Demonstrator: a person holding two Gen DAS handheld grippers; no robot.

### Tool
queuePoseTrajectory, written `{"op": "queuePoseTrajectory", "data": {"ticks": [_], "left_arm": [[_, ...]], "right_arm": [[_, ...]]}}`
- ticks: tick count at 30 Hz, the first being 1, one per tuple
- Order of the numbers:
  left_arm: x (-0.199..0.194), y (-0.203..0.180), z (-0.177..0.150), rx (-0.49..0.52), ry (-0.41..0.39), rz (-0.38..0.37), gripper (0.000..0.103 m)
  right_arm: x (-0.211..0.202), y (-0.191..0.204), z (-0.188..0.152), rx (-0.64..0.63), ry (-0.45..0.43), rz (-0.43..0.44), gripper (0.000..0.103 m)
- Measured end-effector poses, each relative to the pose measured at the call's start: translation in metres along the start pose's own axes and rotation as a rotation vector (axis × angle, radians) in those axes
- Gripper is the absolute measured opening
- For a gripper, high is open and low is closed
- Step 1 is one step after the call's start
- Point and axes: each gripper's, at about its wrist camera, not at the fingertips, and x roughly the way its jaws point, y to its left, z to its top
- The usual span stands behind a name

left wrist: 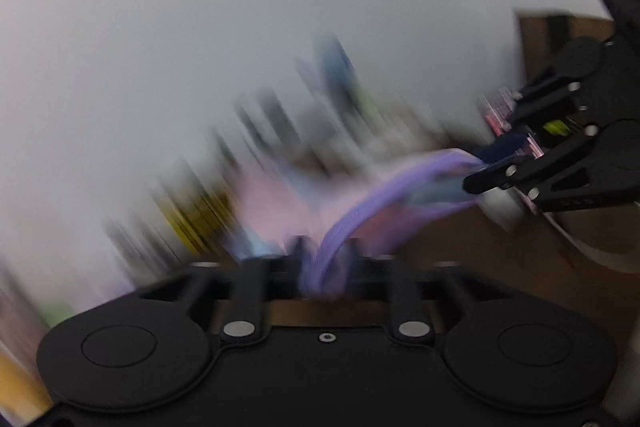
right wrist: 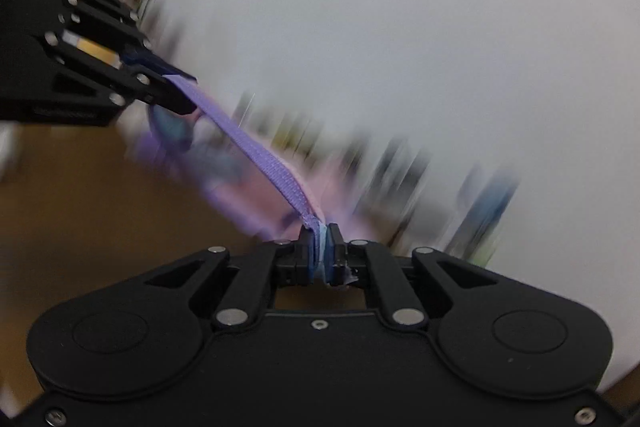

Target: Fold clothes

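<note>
Purple trim of the garment stretches taut between left claw and right claw, both clamped on it above the surface; too hard a tug could slip it free.

Your two wrist views face each other at close range along the purple strap, shared by both, above the bench.

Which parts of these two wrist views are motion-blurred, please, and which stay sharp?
Left wrist view: background and pink garment streak heavily; the left gripper is soft, and the right gripper at the edge is crisper. Right wrist view: background smears diagonally, but the right gripper and purple band stay sharp.
</note>
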Motion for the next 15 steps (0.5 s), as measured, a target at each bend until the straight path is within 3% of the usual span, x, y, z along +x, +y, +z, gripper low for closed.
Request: {"op": "queuePoseTrajectory", "data": {"ticks": [1, 3, 5, 6, 8, 11, 15], "left_arm": [[0.009, -0.007, -0.035, -0.069, 0.026, -0.083, 0.038], [0.006, 0.001, -0.073, -0.148, 0.016, -0.116, 0.042], [-0.013, 0.031, -0.091, -0.196, -0.009, -0.076, 0.053], [-0.008, 0.045, -0.081, -0.205, -0.014, -0.034, 0.061], [0.005, 0.068, -0.068, -0.225, -0.021, 0.074, 0.064], [0.042, 0.102, -0.041, -0.280, -0.046, 0.165, 0.064], [0.079, 0.098, -0.018, -0.271, -0.060, 0.105, 0.064]], "right_arm": [[0.008, 0.012, -0.029, -0.021, 0.050, 0.047, 0.024], [0.017, 0.027, -0.054, -0.007, 0.080, 0.076, 0.028], [0.013, 0.036, -0.077, 0.043, 0.070, 0.100, 0.041], [0.014, 0.036, -0.083, 0.056, 0.054, 0.101, 0.056], [0.018, 0.030, -0.083, 0.089, 0.002, 0.088, 0.077], [0.030, 0.015, -0.063, 0.129, -0.042, 0.057, 0.077], [0.077, -0.002, -0.048, 0.133, -0.012, 0.054, 0.071]]}}
